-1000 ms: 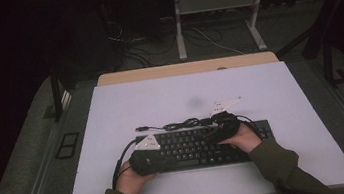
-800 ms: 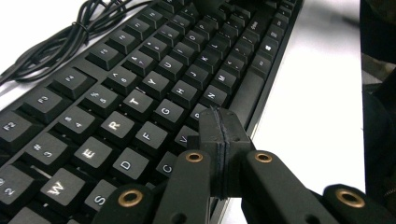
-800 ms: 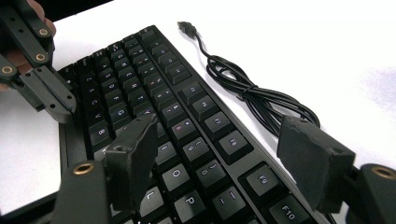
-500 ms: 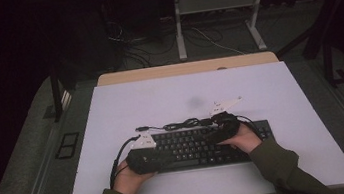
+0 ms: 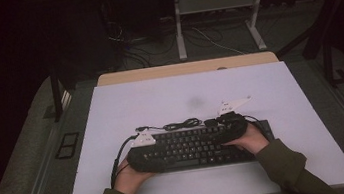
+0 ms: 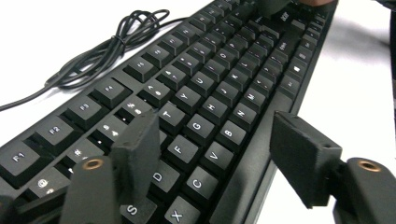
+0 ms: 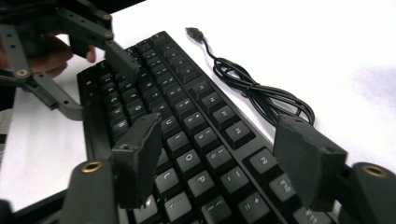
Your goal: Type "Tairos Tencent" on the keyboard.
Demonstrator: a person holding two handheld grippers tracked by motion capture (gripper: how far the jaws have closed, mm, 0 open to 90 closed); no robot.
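A black keyboard (image 5: 201, 146) is seen in the lower centre of the high view, lying flat on the white table (image 5: 270, 89). Its bundled cable (image 5: 181, 124) is coiled just beyond its far edge, the plug end trailing toward the left of the frame.

The left gripper (image 6: 219, 154) is held over the keyboard's left end. Its jaws have just been opening and are now spread apart; in the left gripper view one pad hangs above the letter keys at lower left, the other beyond the near edge at lower right. No pad is seen pressing on the case. The keyboard's near edge lies between the jaws but is not clamped.

The right gripper (image 7: 219, 158) is held over the keyboard's right end. Its jaws have just been closing a little yet are parted, one pad above the keys, the other toward the far edge. No contact is visible.

Risks judged from here:
- A pad could come down on keycaps instead of the case edge if the jaws are closed at this angle; keys would be pressed or a cap popped.
- If only one end is gripped and lifted, the keyboard could pivot and slide on the smooth table.
- The loose cable could be snagged by the right gripper's far jaw and dragged.
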